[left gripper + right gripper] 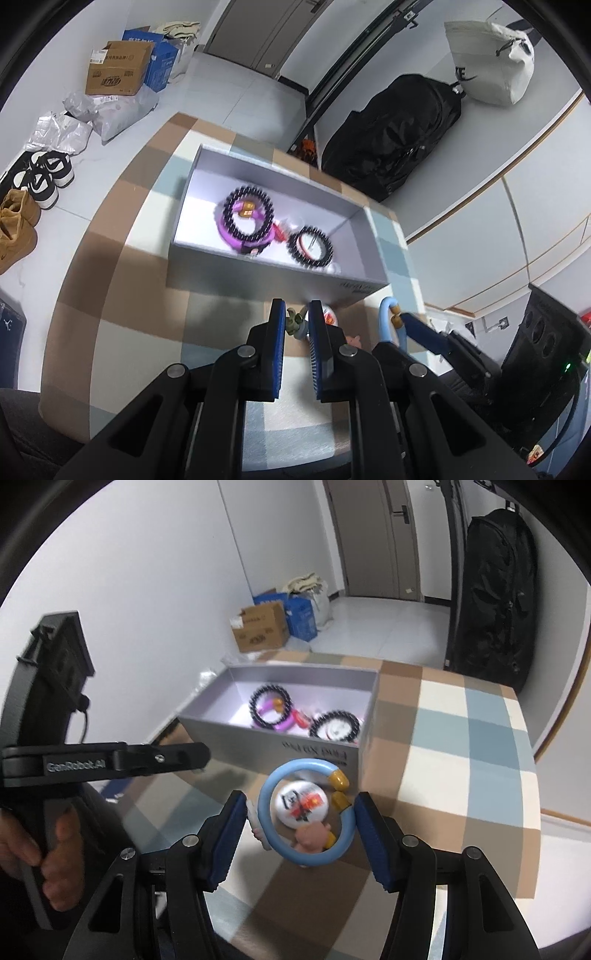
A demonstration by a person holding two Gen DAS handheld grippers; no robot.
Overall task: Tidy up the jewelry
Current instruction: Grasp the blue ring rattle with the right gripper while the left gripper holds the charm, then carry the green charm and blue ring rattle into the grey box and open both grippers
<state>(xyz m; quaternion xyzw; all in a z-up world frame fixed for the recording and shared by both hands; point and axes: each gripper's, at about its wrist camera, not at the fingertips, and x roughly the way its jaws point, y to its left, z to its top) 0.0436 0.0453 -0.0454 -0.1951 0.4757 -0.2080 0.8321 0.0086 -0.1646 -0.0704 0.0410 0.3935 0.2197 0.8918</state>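
My right gripper [301, 834] fills the bottom of the right wrist view with its blue-padded jaws spread wide on either side of the light blue bangle [306, 812], which sits at lower centre of that frame; I can't tell whether either pad actually touches the ring, so I count it as open around the bangle and not gripping it. My left gripper [297, 345] sits at bottom centre of the left wrist view with its jaws drawn fairly close but still parted, and a small greenish charm [292, 322] shows in the gap between the tips; whether the tips pinch it is not clear to me. Going down in size: the checked tablecloth [461, 738] covers the table across the middle of both frames, and on it the grey open box [280, 275] sits in the centre, already holding a large black bead bracelet [248, 213] over a purple bangle [236, 236] and a second black bead bracelet [310, 246] to its right. Just in front of the box's near wall lie the blue bangle, a white round badge [301, 803] seen through its ring, and a small pink figure [310, 840]. I judge the step in hand to be the pickup of the blue bangle. Next I'd need to close the right jaws squarely across the ring, lift clear of the box wall, and carry it over the open space at the box's left.
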